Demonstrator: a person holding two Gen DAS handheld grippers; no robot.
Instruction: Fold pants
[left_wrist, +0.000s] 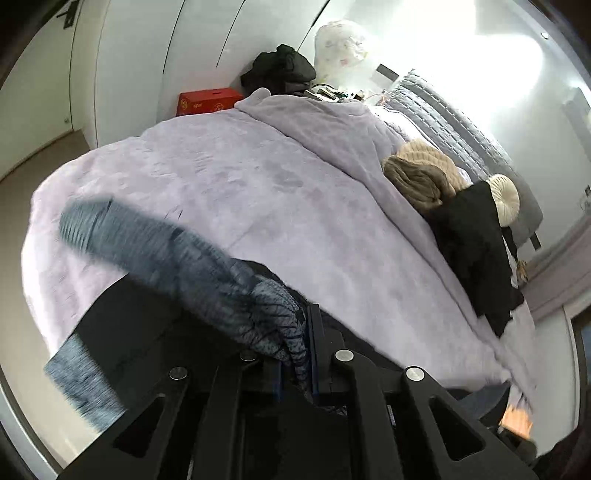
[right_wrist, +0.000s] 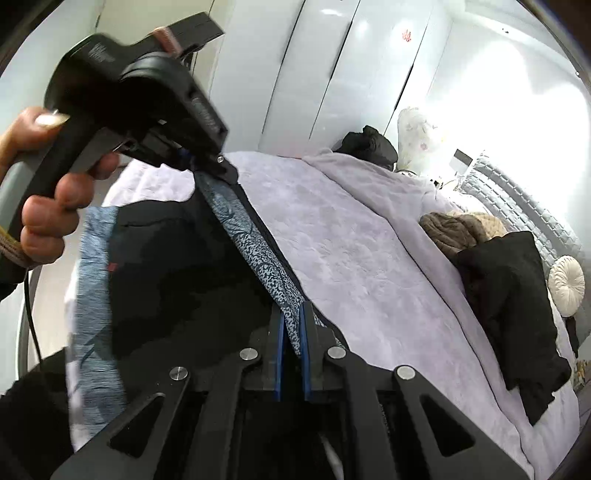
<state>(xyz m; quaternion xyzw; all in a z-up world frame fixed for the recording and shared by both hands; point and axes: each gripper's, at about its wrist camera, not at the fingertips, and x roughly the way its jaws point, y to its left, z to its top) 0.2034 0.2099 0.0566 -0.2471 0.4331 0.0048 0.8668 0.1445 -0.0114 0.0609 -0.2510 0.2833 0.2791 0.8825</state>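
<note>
The pants (right_wrist: 177, 266) are black with a blue-grey patterned band (right_wrist: 258, 243). They hang stretched between both grippers above a lilac blanket (right_wrist: 351, 240) on a bed. My right gripper (right_wrist: 292, 317) is shut on the patterned band. At upper left of the right wrist view, a hand (right_wrist: 44, 221) holds my left gripper (right_wrist: 218, 168), shut on the same band further along. In the left wrist view my left gripper (left_wrist: 297, 343) pinches bunched patterned cloth (left_wrist: 266, 314). From there the pants (left_wrist: 147, 314) trail to the left, blurred, over the lilac blanket (left_wrist: 258, 184).
Along the bed's right side lie a black garment (left_wrist: 472, 243), beige knitwear (left_wrist: 417, 177) and a round cream cushion (left_wrist: 504, 199). A red box (left_wrist: 207, 101) and a black bag (left_wrist: 280, 68) sit beyond the far end. White wardrobe doors (right_wrist: 325, 74) stand behind.
</note>
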